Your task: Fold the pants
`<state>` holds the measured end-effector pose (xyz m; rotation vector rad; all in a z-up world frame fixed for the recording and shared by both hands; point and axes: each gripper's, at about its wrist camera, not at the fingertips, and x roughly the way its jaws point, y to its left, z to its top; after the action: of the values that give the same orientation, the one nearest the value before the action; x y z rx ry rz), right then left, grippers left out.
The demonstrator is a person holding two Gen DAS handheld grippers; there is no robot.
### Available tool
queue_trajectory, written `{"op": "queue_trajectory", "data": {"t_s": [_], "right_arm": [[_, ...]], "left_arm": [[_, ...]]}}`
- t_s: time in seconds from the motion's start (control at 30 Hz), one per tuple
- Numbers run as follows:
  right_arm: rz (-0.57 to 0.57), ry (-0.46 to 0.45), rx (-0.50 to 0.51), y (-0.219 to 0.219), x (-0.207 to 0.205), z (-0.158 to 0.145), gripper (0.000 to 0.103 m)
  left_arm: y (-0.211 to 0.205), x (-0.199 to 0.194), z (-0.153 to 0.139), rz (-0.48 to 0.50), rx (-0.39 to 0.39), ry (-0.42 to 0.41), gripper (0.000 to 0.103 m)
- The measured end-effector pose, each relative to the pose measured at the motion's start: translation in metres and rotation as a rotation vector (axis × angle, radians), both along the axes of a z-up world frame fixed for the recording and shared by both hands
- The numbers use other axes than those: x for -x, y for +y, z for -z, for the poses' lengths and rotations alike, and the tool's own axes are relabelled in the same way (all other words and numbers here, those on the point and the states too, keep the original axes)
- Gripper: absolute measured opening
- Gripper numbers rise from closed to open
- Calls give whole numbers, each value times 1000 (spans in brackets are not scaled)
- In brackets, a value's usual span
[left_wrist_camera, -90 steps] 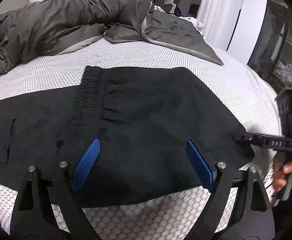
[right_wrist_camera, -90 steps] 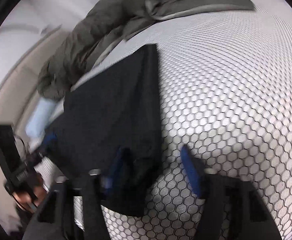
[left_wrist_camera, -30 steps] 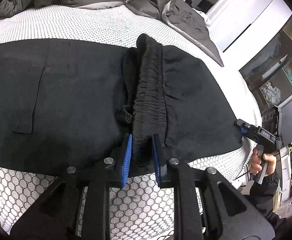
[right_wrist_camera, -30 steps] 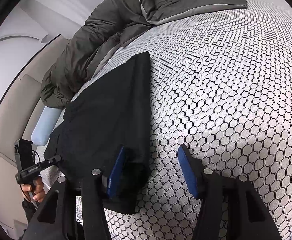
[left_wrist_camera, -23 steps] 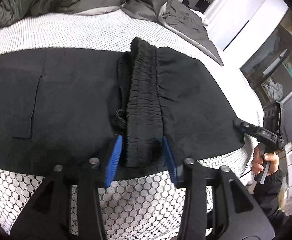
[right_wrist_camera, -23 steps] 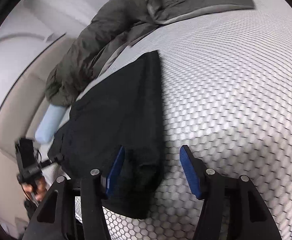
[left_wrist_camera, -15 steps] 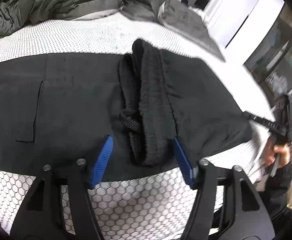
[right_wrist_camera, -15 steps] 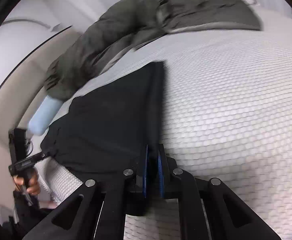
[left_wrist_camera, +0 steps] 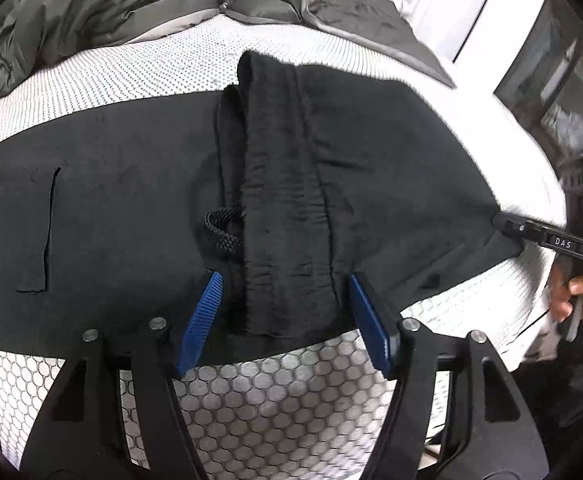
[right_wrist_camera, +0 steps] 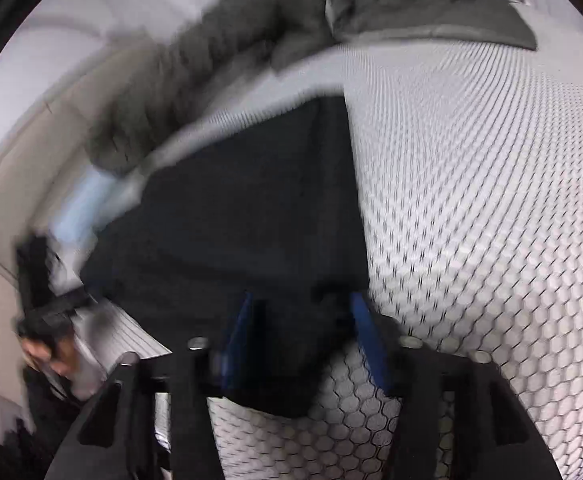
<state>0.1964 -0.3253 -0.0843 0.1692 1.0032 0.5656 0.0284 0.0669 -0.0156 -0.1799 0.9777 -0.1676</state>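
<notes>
My left hand-held gripper (left_wrist_camera: 285,320) jaws apart, straddling bunched waistband, not pinching. My right hand-held gripper (right_wrist_camera: 303,336) just reopened around pants corner, lower center. Black pants (left_wrist_camera: 131,200) flat on bed (left_wrist_camera: 291,392), mid-frame.

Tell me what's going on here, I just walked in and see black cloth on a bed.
A person with a handheld gripper in each hand is folding black pants on a honeycomb-patterned bed. The left gripper is open, its blue fingers straddling the bunched waistband without pressing it. The right gripper, at the other end, has just been opening, with the pants' edge between its fingers. A grey duvet is heaped behind.
</notes>
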Motion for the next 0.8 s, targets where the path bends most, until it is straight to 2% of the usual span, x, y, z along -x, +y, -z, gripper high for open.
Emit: {"op": "queue_trajectory", "data": {"t_s": [0.2, 0.27, 0.37, 0.4, 0.43, 0.57, 0.7, 0.73, 0.8], "right_arm": [[-20, -37, 50, -28, 18, -11, 30], [9, -58, 35, -33, 22, -19, 31], [55, -140, -19, -34, 22, -38, 34], [60, -160, -37, -31, 24, -42, 41], [65, -184, -59, -24, 26, -47, 44], [-14, -218, -75, 23, 28, -51, 45], [-142, -186, 60, 84, 29, -24, 45], [-168, -176, 133, 96, 32, -15, 44], [-194, -223, 244, 89, 41, -10, 44]], "left_arm": [[1, 8, -7, 8, -37, -14, 66], [1, 13, -16, 3, -38, -44, 66], [-3, 21, -35, 9, -14, -118, 66], [-5, 21, -39, 11, -1, -139, 66], [-11, 18, -42, 23, 6, -157, 66], [-48, -3, -39, 93, -39, -157, 66], [-72, -11, -17, 166, -195, -125, 66], [-72, -8, -15, 175, -213, -120, 66], [-62, -2, -13, 159, -200, -110, 66]]}}
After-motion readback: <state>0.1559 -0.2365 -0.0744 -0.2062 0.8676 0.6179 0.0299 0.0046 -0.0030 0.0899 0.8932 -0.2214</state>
